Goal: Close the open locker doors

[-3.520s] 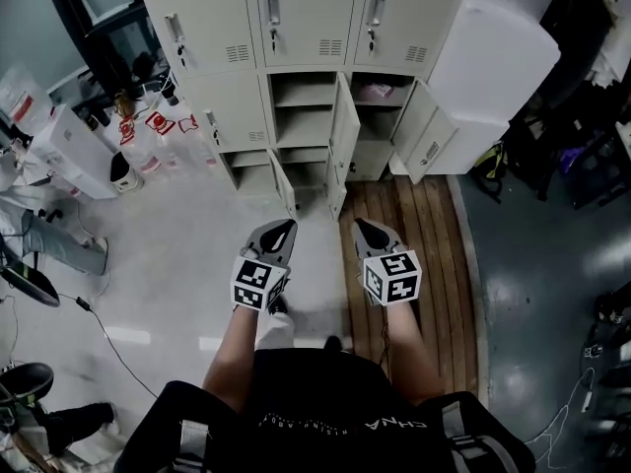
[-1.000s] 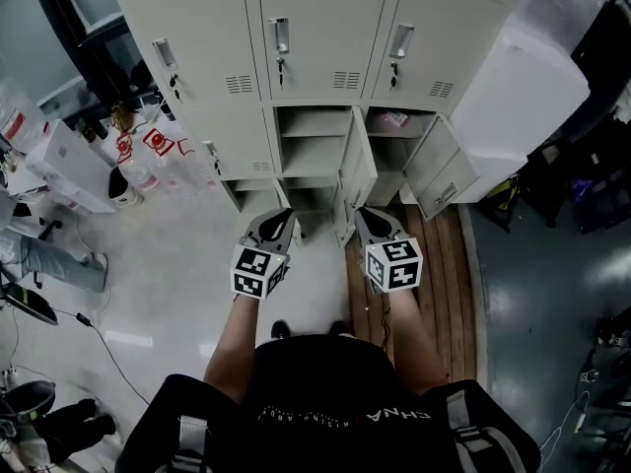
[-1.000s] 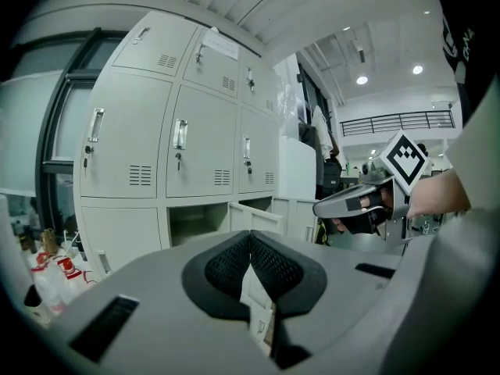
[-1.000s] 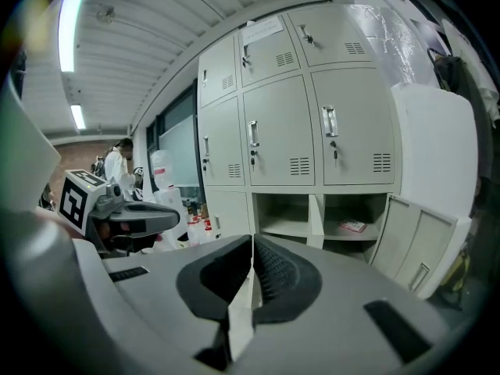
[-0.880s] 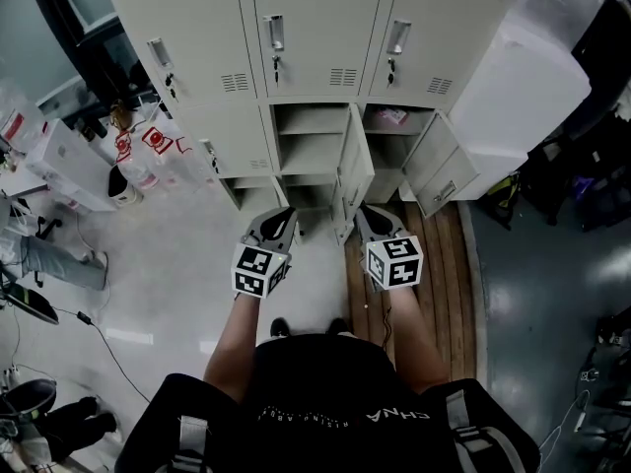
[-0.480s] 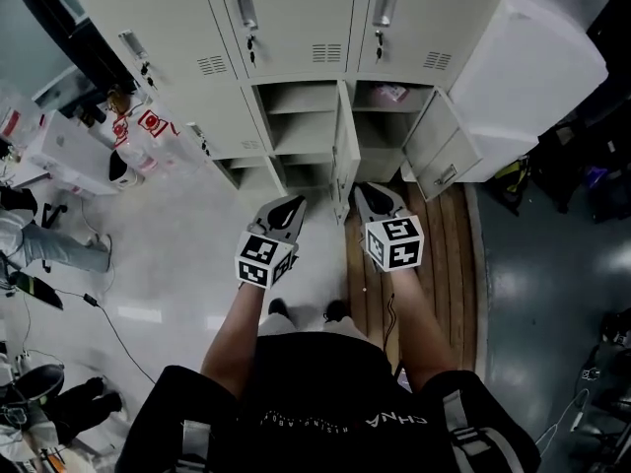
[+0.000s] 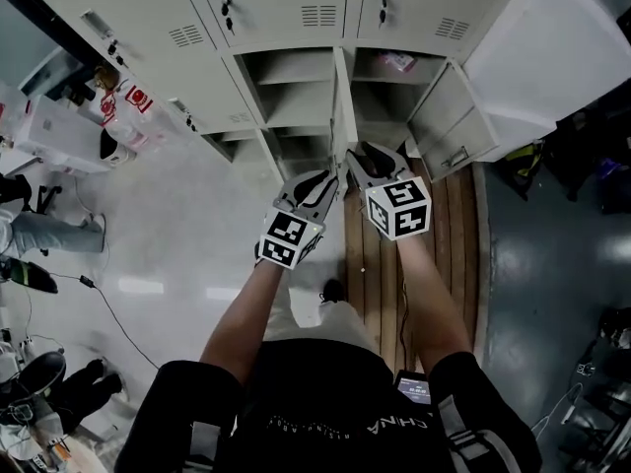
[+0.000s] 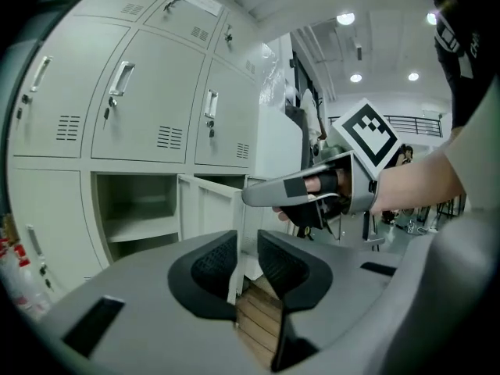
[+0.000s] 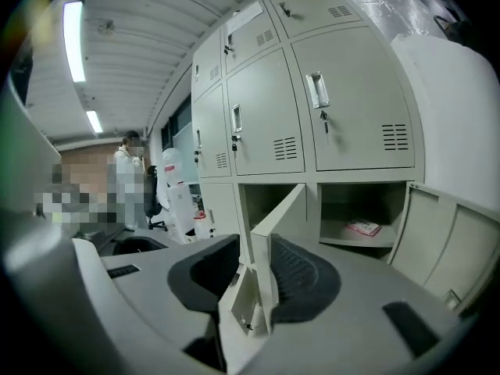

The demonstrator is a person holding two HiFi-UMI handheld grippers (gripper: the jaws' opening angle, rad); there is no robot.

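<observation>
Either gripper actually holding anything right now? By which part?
Nothing is clamped. The right gripper has its fingers either side of the open locker door at its free edge, with a gap showing. The left gripper is open and empty.

The pale cream lockers have several lower doors open. The middle door stands straight out from its shelved compartment, seen edge-on. The right door is swung wide to the right, and a lower door below also stands ajar.
</observation>
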